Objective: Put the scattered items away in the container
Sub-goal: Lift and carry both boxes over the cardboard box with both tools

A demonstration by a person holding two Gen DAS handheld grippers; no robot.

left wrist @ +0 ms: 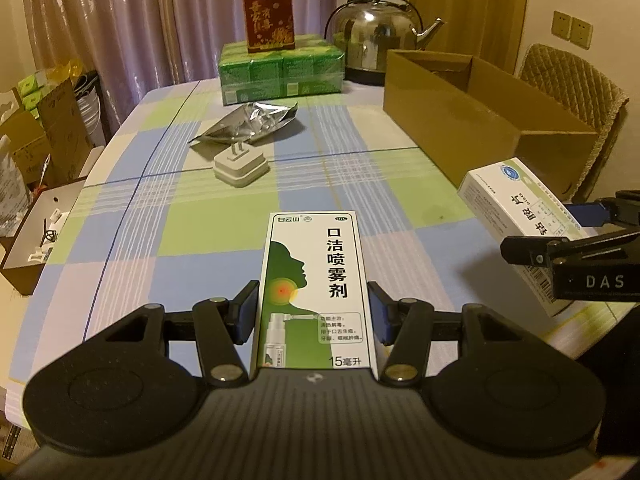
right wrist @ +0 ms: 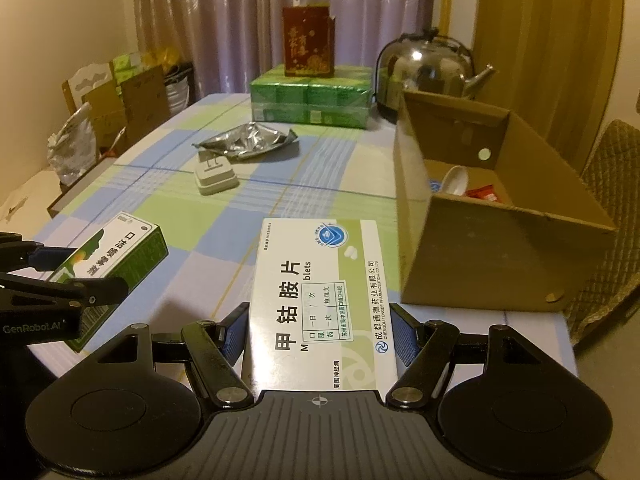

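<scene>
Left gripper [left wrist: 313, 312] jaws pinched the green spray box [left wrist: 316, 288] by its long sides, lifted off the worktop [left wrist: 160, 216]. Right gripper [right wrist: 320, 334] jaws clamped the white tablet box [right wrist: 320, 300] the same way, just beside the open cardboard box [right wrist: 472, 256], likely so it goes in first. A spoon [right wrist: 456, 180] and red packet [right wrist: 482, 192] already lay inside. White plug adapter [left wrist: 240, 166] and foil pouch [left wrist: 248, 122] lay mid-worktop, not yet tidied.

Green-white spray box [left wrist: 316, 292], white tablet box [right wrist: 320, 304], brown cardboard box [right wrist: 480, 256], silver foil pouch [left wrist: 248, 124], tablecloth [left wrist: 192, 216] checked blue, green, lilac.
</scene>
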